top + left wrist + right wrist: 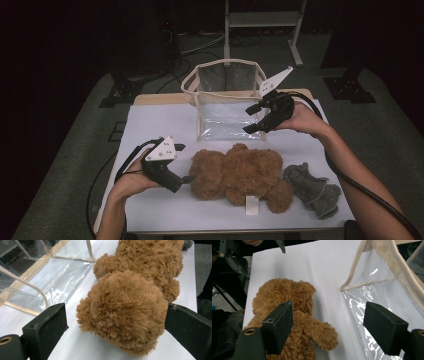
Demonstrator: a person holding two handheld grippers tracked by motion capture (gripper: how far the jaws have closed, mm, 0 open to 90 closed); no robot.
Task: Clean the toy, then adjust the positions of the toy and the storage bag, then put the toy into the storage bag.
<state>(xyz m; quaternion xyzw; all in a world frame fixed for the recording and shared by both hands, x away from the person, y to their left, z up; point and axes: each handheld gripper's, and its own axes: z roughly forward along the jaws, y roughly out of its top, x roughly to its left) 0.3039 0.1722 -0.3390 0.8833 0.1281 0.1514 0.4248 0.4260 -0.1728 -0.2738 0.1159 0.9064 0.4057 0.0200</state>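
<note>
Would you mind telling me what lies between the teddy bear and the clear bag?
Only bare white table cover separates the teddy bear from the clear bag, seen in the high view.

Dim room, lit tabletop, slight blur

left tongs (186, 162): at 8 o'clock, low, pointing toward 3 o'clock, jaws spread wide
right tongs (252, 118): at 1 o'clock, raised, pointing toward 8 o'clock, jaws apart, nothing between them
my forearms: both entering from 6 o'clock
</note>
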